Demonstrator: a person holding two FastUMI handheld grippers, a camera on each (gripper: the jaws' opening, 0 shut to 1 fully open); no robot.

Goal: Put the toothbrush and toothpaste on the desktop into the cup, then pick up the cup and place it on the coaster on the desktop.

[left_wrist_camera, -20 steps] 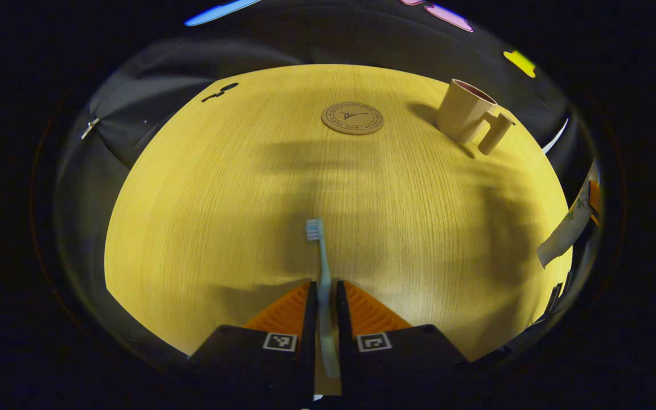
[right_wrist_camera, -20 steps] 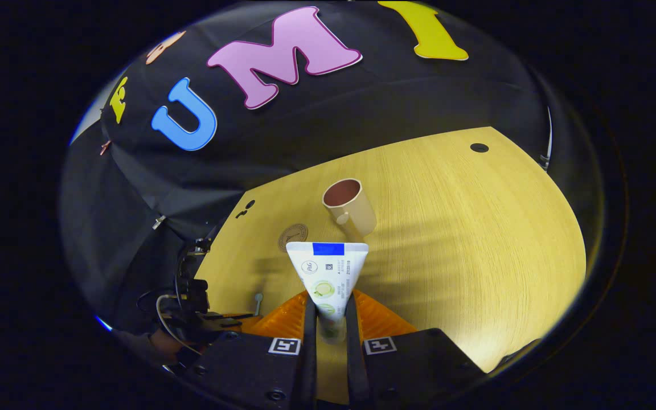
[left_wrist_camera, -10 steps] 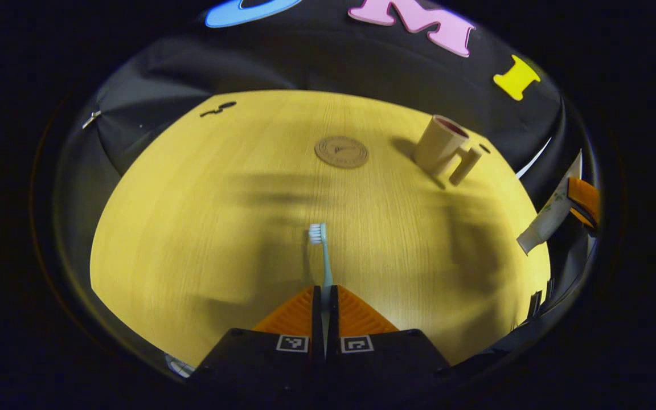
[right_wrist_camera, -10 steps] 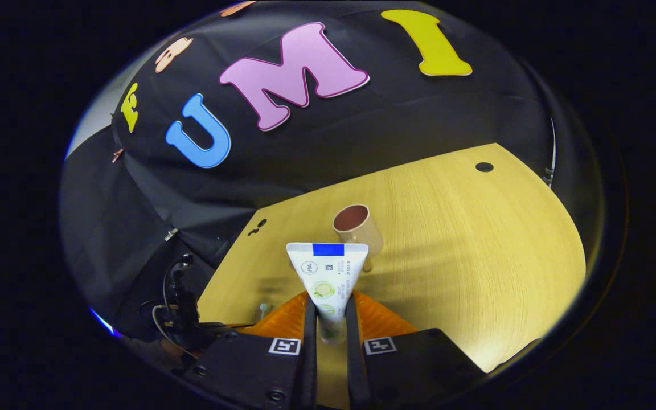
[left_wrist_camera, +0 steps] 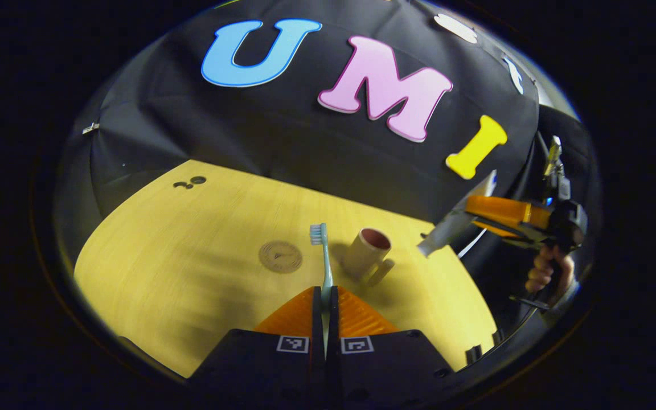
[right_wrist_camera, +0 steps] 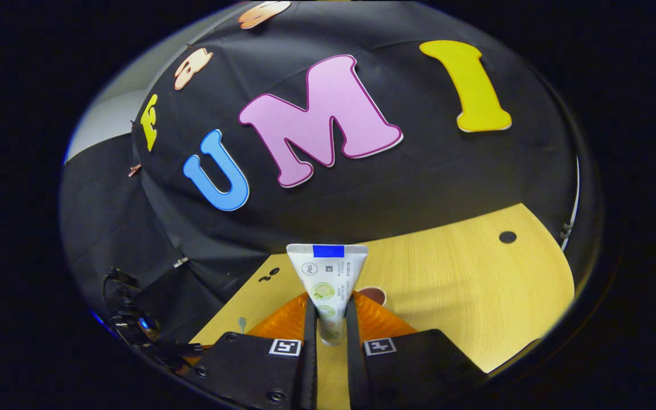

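Observation:
In the left gripper view my left gripper (left_wrist_camera: 326, 291) is shut on a light blue toothbrush (left_wrist_camera: 322, 250), held above the yellow wooden table (left_wrist_camera: 191, 285) with the bristle head pointing away. Beyond it stand a beige cup (left_wrist_camera: 365, 257) with a handle and, to its left, a round brown coaster (left_wrist_camera: 280, 257). At the right edge of that view the right gripper (left_wrist_camera: 470, 219), in a hand, carries the white toothpaste tube (left_wrist_camera: 447, 229). In the right gripper view my right gripper (right_wrist_camera: 328, 319) is shut on the toothpaste tube (right_wrist_camera: 328, 279), crimped end forward. The cup's rim (right_wrist_camera: 372, 294) peeks from behind it.
The table (right_wrist_camera: 476, 296) has a small dark hole (right_wrist_camera: 507, 237) near its far right corner and a dark mark (left_wrist_camera: 189, 183) near its far left. The black cloth wall rises right behind the table's back edge. The other gripper's body (right_wrist_camera: 134, 336) is low on the left.
Both grippers have risen and tilted upward, so the table sank in both views and more wall shows. The left gripper closed fully on the toothbrush and lifted it off the table.

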